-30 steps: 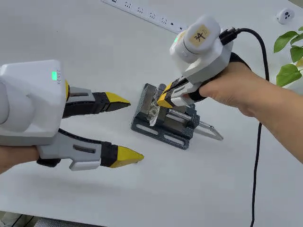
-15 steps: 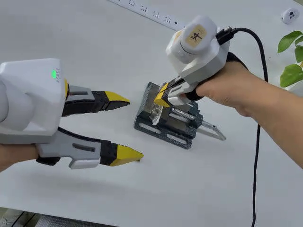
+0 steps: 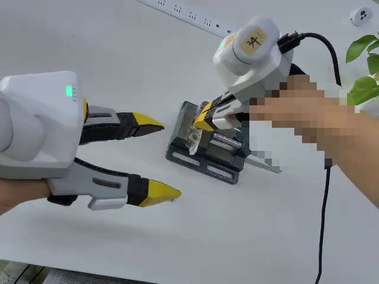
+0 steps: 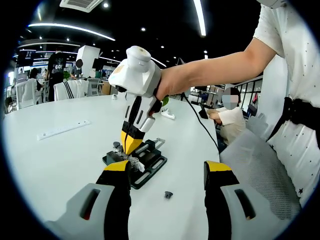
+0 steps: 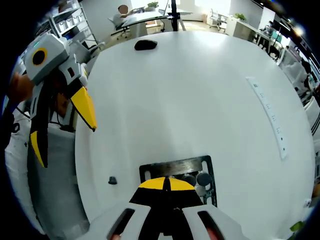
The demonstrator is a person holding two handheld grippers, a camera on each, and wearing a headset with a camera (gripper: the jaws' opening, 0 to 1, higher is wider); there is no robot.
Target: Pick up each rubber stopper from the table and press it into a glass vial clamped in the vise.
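A dark metal vise (image 3: 208, 155) stands mid-table with a clear glass vial (image 3: 192, 139) clamped in it. My right gripper (image 3: 204, 123) has its yellow tips shut just above the vial, and I see nothing between them. In the right gripper view the closed tips (image 5: 166, 184) cover the vise (image 5: 175, 166); a round grey stopper top (image 5: 203, 178) shows beside them. My left gripper (image 3: 157, 157) hangs open left of the vise, holding nothing. A small dark rubber stopper (image 4: 168, 194) lies loose on the table between my left gripper's (image 4: 167, 170) jaws, also seen as the stopper (image 5: 112, 180).
A white power strip (image 3: 192, 15) lies along the far table edge. A black cable (image 3: 323, 201) runs down the right side. Green plant leaves (image 3: 362, 65) and a small white device (image 3: 359, 16) sit at the far right. The vise handle (image 3: 263, 164) sticks out to the right.
The right gripper has shifted slightly up and right over the vise, tips still together. The left gripper has stayed almost where it was, open.
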